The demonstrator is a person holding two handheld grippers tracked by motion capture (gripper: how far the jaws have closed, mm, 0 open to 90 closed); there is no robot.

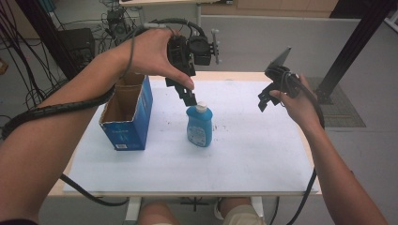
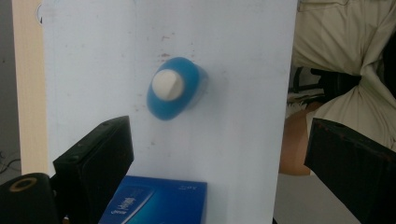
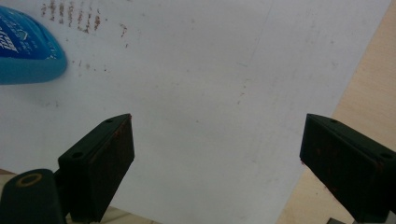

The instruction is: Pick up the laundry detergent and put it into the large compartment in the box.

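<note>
An open blue cardboard box [image 1: 126, 112] stands near the left edge of the bench [image 1: 263, 159], its flaps up and its inside showing as bare brown card. Just to its right, near the middle of the white-covered bench, a blue bottle [image 1: 199, 125] with a white cap [image 1: 201, 107] stands upright, apart from the box. The left tool [image 1: 187, 96] hangs directly over the bottle, pointing down, its lower tip close to the cap in the high view; in the left gripper view its two black jaws stand wide apart with nothing between them, the bottle [image 2: 176, 87] lying well below and beyond them and the box's blue side [image 2: 156, 201] at the bottom of the picture. Toward the right edge, the right tool [image 1: 268, 97] is held in the air above the bench, off to the side of the bottle; in the right gripper view its jaws are likewise spread wide and empty, with a curve of the bottle [image 3: 29, 49] in the top left corner. The step in hand looks like the left tool's approach for a top-down grasp. The next move would call for lowering the jaws to either side of the bottle's neck or body, squarely centred, before closing, since a tall, narrow bottle may tip if nudged off-axis.
</note>
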